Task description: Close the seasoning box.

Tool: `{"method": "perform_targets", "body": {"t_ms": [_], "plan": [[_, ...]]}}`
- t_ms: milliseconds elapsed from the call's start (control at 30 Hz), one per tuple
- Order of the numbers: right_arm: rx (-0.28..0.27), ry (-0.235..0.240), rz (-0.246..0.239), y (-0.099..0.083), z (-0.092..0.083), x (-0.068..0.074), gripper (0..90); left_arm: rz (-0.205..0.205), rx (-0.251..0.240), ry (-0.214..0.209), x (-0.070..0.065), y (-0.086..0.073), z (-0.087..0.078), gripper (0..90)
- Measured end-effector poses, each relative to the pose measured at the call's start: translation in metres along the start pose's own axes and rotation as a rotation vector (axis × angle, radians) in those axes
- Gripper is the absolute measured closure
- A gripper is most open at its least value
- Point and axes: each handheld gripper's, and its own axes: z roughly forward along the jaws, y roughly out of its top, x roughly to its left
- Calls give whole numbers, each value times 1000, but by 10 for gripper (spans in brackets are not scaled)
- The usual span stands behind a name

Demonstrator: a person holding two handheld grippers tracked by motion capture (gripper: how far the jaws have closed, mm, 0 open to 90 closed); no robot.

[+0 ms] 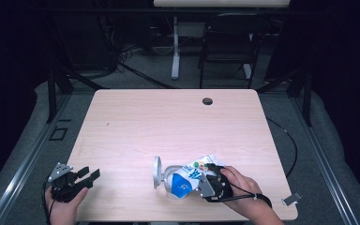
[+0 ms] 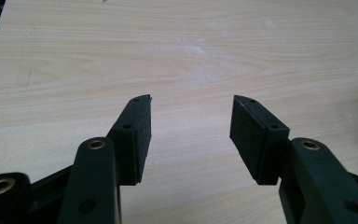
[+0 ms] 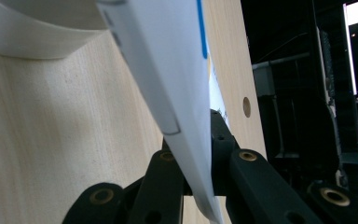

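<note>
We hold the right tongs [image 1: 209,174] clamped on the edge of a flat white-and-blue printed plastic pouch [image 1: 187,177]; in the right gripper view the jaws pinch the pouch [image 3: 177,84] from both sides. The pouch lies near the front edge of the light wooden table [image 1: 168,122], its lower end inside a pale round container [image 1: 168,180] lying on its side with its lid open. We hold the left tongs [image 1: 88,176] at the front left corner, jaws apart, nothing between them, above bare table [image 2: 177,56].

Overhead forward; tongs cameras close (table [image 1: 168,122] shared).
</note>
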Motion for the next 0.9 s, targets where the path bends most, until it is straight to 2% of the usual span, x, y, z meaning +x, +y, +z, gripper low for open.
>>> {"method": "perform_targets", "body": {"t_ms": [167,200,600,767,800,900], "plan": [[-20,13,49,-3,1,2,870,-1,0,0,0,0,0,489],[-6,14,40,-3,0,1,870,-1,1,0,0,0,0,489],[-64,49,159,-4,-2,0,872,0,7,-1,0,-1,1,489],[-76,64,179,-3,-1,1,871,-2,9,-1,0,-1,1,489],[-65,66,167,-2,-3,0,871,-2,8,-1,0,-1,1,489],[-85,78,202,-1,-2,0,871,-3,8,-1,0,-1,1,489]]}}
